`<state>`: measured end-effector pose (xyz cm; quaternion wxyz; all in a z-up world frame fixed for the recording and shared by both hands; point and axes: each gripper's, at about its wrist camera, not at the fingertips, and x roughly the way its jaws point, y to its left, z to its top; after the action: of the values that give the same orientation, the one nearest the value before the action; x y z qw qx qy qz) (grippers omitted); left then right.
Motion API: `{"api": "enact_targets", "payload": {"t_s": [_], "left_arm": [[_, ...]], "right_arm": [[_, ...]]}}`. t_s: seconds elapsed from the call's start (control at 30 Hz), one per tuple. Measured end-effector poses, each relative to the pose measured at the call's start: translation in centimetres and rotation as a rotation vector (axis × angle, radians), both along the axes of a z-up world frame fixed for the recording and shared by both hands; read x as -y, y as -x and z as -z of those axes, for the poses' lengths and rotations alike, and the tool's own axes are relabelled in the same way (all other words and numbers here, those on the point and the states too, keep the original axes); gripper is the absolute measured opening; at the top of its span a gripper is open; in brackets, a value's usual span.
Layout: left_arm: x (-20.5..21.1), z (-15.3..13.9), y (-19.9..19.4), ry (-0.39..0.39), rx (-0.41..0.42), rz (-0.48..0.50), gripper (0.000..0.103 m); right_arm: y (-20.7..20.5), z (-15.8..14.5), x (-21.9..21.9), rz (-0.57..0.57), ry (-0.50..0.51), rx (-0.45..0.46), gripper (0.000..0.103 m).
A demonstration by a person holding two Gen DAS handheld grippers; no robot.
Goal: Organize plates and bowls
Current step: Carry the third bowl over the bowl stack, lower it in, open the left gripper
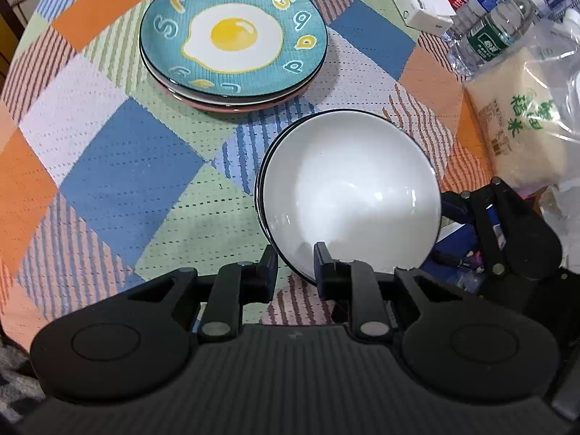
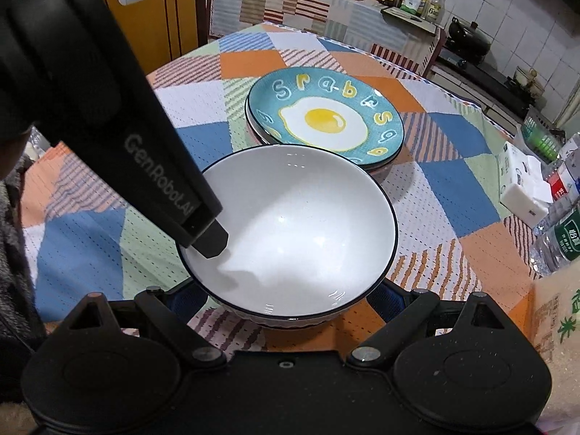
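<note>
A white bowl (image 1: 348,188) (image 2: 301,224) with a black rim sits nested on a second bowl, just above the patchwork tablecloth (image 1: 119,166). My left gripper (image 1: 295,266) (image 2: 199,244) is shut on the bowl's near rim, one finger inside and one outside. My right gripper (image 2: 286,295) (image 1: 449,230) stands wide, its blue pads against the two sides of the bowl's wall. Behind the bowl lies a stack of plates (image 1: 232,36) (image 2: 324,119), topped by a blue plate with a fried-egg picture.
Water bottles (image 1: 489,32) (image 2: 562,239), a white box (image 1: 420,3) (image 2: 522,188) and a bag of rice (image 1: 522,127) crowd the table's right side. An orange chair (image 2: 159,11) stands behind the table. A stove with a pot (image 2: 467,36) is at the far right.
</note>
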<state>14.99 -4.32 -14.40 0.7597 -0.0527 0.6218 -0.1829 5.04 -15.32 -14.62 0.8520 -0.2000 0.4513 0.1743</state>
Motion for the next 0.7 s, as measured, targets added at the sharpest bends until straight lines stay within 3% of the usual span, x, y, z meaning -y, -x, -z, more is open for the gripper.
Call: {"api": "enact_targets", "payload": {"t_s": [0.33,0.7], "left_arm": [[-1.4,-0.2,-0.3,0.05,0.011,-0.01,0.022],[-3.6,-2.7,1.3,0.146,0.172,0.011,0.046]], "right_arm": [[0.9,0.3,0.6,-0.019,0.003,0.038,0.095],[2.8,-1.4,3.4,-0.051,-0.113,0.025,0.096]]}}
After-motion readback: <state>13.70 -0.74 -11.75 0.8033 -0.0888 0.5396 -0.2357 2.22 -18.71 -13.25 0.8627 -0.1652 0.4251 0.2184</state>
